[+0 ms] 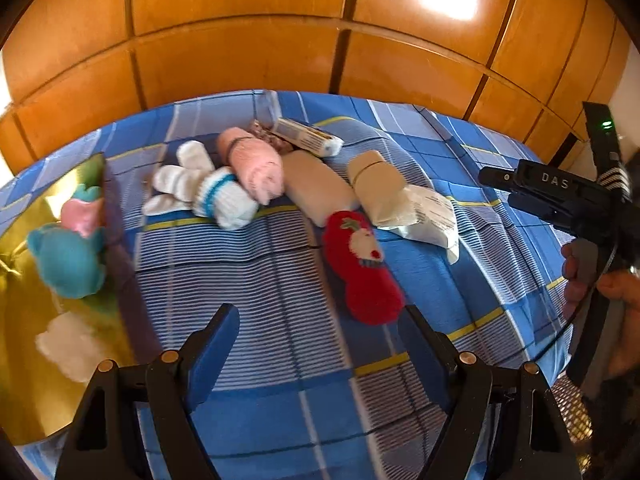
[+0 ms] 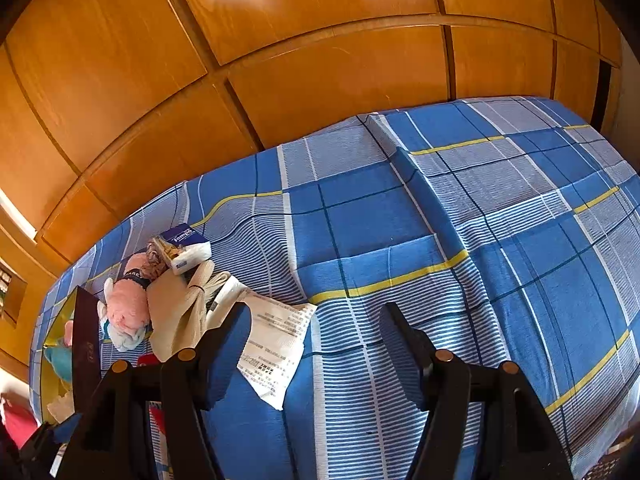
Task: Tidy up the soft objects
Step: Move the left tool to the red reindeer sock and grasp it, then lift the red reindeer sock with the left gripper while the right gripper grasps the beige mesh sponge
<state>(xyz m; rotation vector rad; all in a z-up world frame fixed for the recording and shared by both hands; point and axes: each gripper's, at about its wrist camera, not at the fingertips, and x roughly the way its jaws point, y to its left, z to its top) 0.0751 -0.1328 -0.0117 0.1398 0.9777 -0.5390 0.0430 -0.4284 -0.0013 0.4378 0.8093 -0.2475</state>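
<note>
Soft items lie in a row on the blue plaid bed (image 1: pixel 280 280): a white sock bundle with a blue stripe (image 1: pixel 220 196), a pink roll (image 1: pixel 256 164), a cream roll (image 1: pixel 320 188), a beige roll (image 1: pixel 376 184) and a red plush piece (image 1: pixel 362 268). A gold box (image 1: pixel 24 360) at the left holds a teal plush (image 1: pixel 68 260), a pink piece (image 1: pixel 82 216) and a white piece (image 1: pixel 68 344). My left gripper (image 1: pixel 320 344) is open and empty, just short of the red plush. My right gripper (image 2: pixel 316 344) is open and empty over the bedspread (image 2: pixel 460 240), right of the pile (image 2: pixel 168 304).
A tissue pack (image 1: pixel 308 136) and a white plastic packet with print (image 1: pixel 428 216) lie among the soft items. The right gripper's body and the hand holding it (image 1: pixel 576 208) show at the right edge. Wooden wardrobe panels (image 1: pixel 280 40) stand behind the bed.
</note>
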